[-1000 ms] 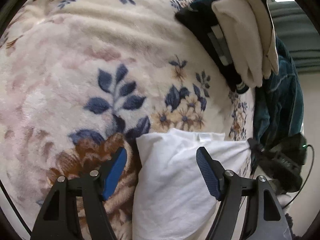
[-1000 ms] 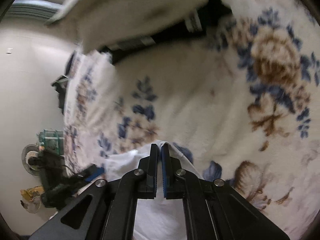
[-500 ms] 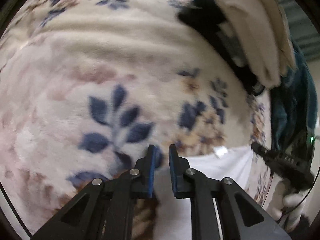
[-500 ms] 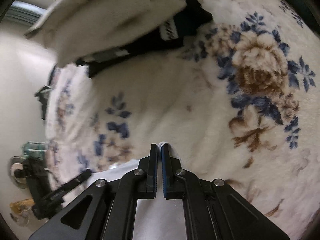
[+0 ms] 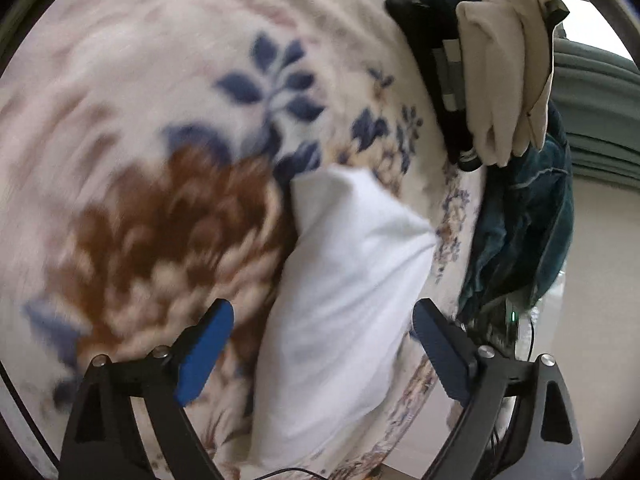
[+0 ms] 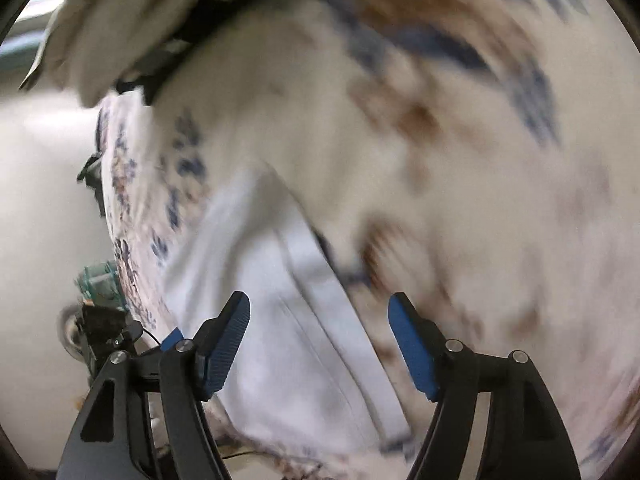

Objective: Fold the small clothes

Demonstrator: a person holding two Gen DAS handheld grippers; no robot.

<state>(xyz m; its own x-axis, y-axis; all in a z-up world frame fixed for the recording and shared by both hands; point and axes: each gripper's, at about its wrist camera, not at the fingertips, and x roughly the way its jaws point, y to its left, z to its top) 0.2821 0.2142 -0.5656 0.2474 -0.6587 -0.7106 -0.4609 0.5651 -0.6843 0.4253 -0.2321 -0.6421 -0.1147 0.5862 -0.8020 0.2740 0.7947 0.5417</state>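
A small white garment [image 5: 340,296] lies folded on a floral fleece blanket [image 5: 160,100]. My left gripper [image 5: 322,350] is open above its near part, its blue pads [image 5: 204,350] wide apart on either side of the cloth. In the right wrist view the same white garment [image 6: 288,340] lies under my right gripper [image 6: 320,346], which is open and holds nothing. Both views are blurred by motion.
A stack of folded clothes, cream on top [image 5: 504,72] and black below [image 5: 432,64], sits at the blanket's far edge. A teal garment [image 5: 520,232] hangs over the bed's right side. Cables and a dark device [image 5: 496,324] lie beyond the edge.
Both grippers have opened and let go of the white garment. The left one was shut half a second ago and has pulled back; the garment now lies flat on the blanket.
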